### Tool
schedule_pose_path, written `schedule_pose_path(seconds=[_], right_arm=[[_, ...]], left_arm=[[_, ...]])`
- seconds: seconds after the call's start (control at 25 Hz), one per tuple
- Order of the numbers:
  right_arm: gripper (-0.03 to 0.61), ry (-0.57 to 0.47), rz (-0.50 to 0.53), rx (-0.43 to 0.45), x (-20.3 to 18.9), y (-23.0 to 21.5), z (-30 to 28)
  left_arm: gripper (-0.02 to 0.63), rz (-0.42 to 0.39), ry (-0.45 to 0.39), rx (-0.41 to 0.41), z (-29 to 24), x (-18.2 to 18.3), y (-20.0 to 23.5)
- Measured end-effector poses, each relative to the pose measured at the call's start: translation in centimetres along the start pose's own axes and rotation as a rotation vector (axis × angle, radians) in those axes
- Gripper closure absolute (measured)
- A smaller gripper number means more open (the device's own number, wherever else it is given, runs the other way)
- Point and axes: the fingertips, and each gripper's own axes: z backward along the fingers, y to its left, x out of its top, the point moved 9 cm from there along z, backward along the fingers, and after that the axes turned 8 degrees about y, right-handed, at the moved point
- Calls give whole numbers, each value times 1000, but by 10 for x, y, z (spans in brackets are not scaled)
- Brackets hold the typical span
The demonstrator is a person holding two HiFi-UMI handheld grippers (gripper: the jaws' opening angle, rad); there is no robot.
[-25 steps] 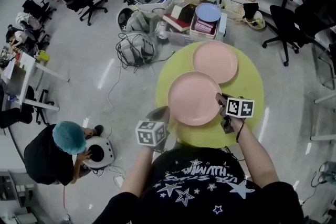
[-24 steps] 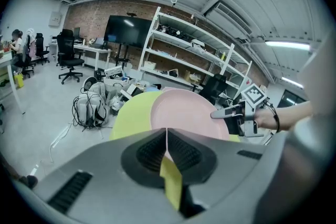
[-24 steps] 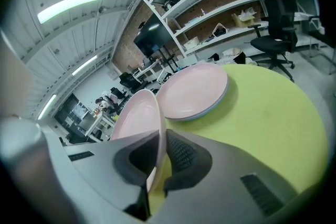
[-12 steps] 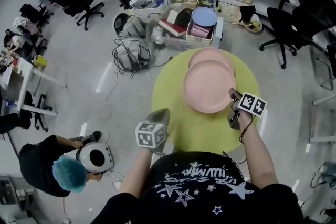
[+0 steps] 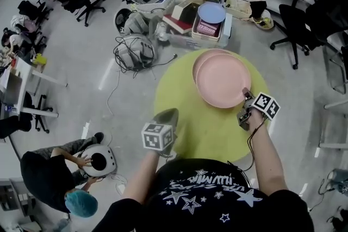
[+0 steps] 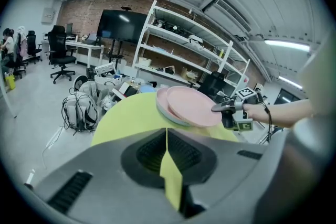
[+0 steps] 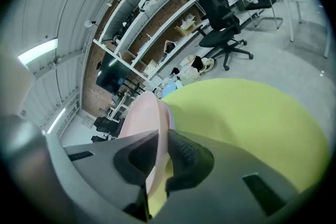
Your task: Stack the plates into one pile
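Two pink plates are over the round yellow-green table (image 5: 185,122). My right gripper (image 5: 246,97) is shut on the near rim of the upper pink plate (image 5: 224,84), which lies almost squarely over the lower plate (image 5: 196,65); I cannot tell if they touch. In the right gripper view the held plate's rim (image 7: 143,118) runs between the pads of my right gripper (image 7: 157,140). My left gripper (image 5: 167,114) hangs shut and empty at the table's near left edge. From the left gripper view (image 6: 167,139), both plates (image 6: 193,106) and the right gripper (image 6: 224,108) show across the table.
Beyond the table stand crates with books and a blue round plate (image 5: 212,12), beside a tangle of cables (image 5: 136,50) on the floor. Office chairs (image 5: 296,22) stand at the right. A person in a teal cap (image 5: 81,202) crouches at lower left by a white round device (image 5: 99,159).
My right gripper carried the pink plate away from me and to the right, from beside the far plate to over it. The left gripper stayed put. The crouching person shifted.
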Motion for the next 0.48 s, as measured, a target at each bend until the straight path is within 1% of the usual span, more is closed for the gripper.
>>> schedule_pose_path(seconds=[0.24, 0.36, 0.48], right_arm=[[531, -15, -62, -3, 9, -2, -17], [523, -19, -59, -6, 14, 2, -24], [522, -13, -27, -14, 16, 5, -30]], left_arm=[[595, 6, 23, -4, -12, 2, -2], [595, 10, 33, -4, -15, 2, -1], [595, 12, 40, -3, -17, 0, -2]])
